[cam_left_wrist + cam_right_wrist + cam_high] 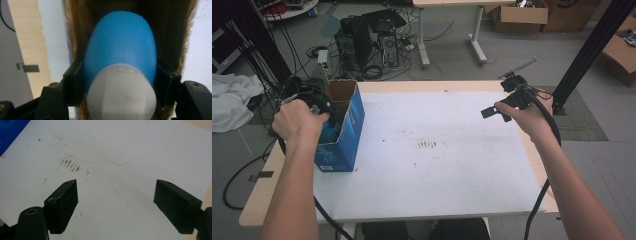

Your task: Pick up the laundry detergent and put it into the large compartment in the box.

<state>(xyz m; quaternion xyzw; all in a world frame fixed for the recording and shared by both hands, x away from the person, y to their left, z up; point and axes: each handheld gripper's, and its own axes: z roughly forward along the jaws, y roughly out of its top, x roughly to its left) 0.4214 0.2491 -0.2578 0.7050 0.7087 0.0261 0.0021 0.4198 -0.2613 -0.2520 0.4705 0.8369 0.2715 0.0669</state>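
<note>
A blue bottle point(120, 47) with a white cap point(121, 96) sits clamped between the jaws of my left gripper point(120, 82), its blue body pointing into the brown inside of a cardboard box. From above, the left gripper point(323, 111) dips into the open top of the blue box point(343, 131) at the table's left edge, partly hidden by the hand. My right gripper point(493, 113) hovers above the table's right side, jaws wide apart with nothing between them; in the right gripper view point(115, 202) it looks down on the white sheet.
The white table top point(437, 165) carries small brown marks point(428, 144) near its middle. A black post point(592, 50) rises at the right rear corner. Computers, cables and cardboard boxes lie on the floor behind the table. A white cloth point(229, 100) lies at the far left.
</note>
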